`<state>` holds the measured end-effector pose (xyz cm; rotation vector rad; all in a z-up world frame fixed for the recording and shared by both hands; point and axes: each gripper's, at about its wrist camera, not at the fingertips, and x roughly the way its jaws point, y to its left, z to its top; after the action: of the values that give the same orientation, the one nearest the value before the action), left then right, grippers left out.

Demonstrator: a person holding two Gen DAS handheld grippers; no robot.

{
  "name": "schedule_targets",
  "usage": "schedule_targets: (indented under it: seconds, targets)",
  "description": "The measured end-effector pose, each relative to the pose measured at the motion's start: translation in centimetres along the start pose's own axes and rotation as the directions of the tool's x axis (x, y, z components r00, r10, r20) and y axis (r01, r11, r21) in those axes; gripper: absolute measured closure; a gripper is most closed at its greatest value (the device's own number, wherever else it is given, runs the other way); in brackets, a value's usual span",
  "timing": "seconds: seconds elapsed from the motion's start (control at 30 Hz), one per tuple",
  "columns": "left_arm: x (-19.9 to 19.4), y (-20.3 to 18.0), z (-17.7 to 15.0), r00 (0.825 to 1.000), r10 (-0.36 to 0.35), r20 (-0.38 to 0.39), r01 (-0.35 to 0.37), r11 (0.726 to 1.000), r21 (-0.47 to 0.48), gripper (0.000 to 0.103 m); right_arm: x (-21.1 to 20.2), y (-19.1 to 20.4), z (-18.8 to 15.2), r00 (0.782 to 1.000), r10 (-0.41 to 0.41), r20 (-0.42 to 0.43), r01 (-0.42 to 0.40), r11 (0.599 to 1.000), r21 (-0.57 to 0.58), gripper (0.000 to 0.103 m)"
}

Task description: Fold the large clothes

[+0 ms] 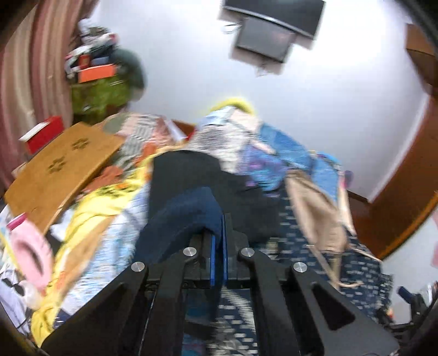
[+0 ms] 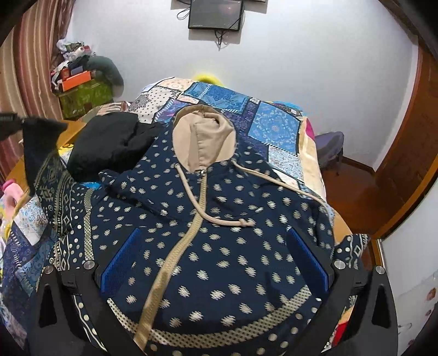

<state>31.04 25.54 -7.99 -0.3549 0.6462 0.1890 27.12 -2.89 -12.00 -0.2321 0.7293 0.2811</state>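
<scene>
While black clothes (image 2: 109, 142) crowd it, hoodie (image 2: 219, 232) overlaps quilt (image 2: 273, 126).

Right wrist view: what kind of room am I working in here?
Most likely a bedroom at home. The navy hoodie lies spread on a bed covered with a patchwork quilt, a striped curtain hangs at the left, and a dark screen is mounted on the white wall.

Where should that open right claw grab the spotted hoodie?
Probably the hoodie's right sleeve cuff, approached from above: it lies at the bed's edge beside the open right gripper, while the chest lies flat, offering no fold to pinch.
</scene>
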Motion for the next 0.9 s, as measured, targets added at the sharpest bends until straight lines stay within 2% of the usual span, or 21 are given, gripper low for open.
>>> schedule_targets:
  seconds: [0.2, 0.37, 0.47, 0.57, 0.8, 0.9]
  targets:
    - [0.6, -8.2, -1.5, 0.988, -0.141, -0.059, 0.146, 0.984, 0.099, 0.101, -0.6, -2.1, -0.7, 1.000, -0.004, 0.004, 0.004, 1.000, 0.026, 0.000]
    - [2.5, -13.9, -5.0, 0.961, -0.212, -0.179, 0.241, 0.956, 0.166, 0.101, -1.0, -3.6, -1.5, 1.000, -0.016, -0.001, 0.016, 0.999, 0.037, 0.000]
    - [3.6, -16.1, -7.9, 0.941, -0.219, -0.259, 0.274, 0.941, 0.200, 0.101, -1.2, -4.4, -1.9, 1.000, -0.020, -0.003, 0.020, 0.999, 0.043, 0.000]
    - [4.9, -17.6, -11.4, 0.912, -0.213, -0.351, 0.305, 0.923, 0.233, 0.101, -1.3, -5.0, -2.3, 1.000, -0.017, -0.009, 0.017, 0.999, 0.048, 0.000]
    - [7.1, -18.5, -18.6, 0.860, -0.110, -0.499, 0.305, 0.894, 0.330, 0.101, -1.1, -5.1, -3.0, 0.999, -0.001, -0.039, 0.003, 0.999, 0.048, 0.000]
    - [7.1, -17.9, -19.1, 0.869, -0.099, -0.484, 0.295, 0.889, 0.349, 0.096, -1.0, -4.8, -3.0, 0.999, 0.007, -0.048, -0.005, 0.999, 0.039, 0.000]
